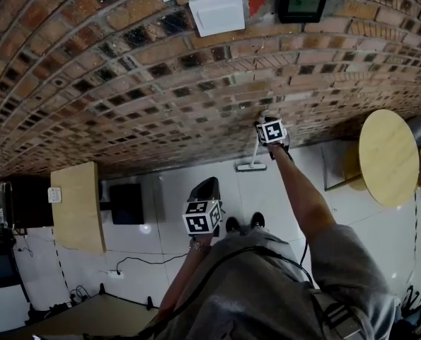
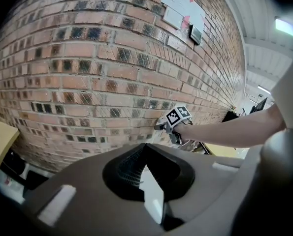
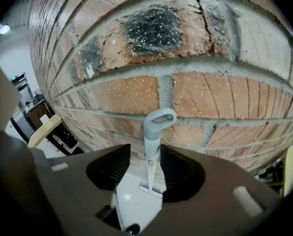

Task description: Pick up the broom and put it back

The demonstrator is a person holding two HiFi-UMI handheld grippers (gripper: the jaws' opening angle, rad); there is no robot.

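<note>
Left gripper (image 2: 146,149): hanging low by person's body, fingers sitting together at tips, gripping nothing, white floor (image 1: 168,190) showing below them.
Brick wall (image 1: 125,105): filling the background from far left to far right.
Broom (image 3: 151,161): standing near upright against brick wall, long axis running from floor upward, loop end pointing up, flat head sitting on white floor at wall base.
Right gripper (image 3: 146,151): being held out to wall on outstretched arm (image 1: 298,190), fingers standing apart either side of broom's upper shaft, gap showing on one side, not squeezing it.
Hard to see: broom shaft looking thin and faint in head view, its top hiding behind right gripper. Cannot tell if the other finger is touching the shaft.
Round table (image 1: 388,158): standing far right, near wall.
</note>
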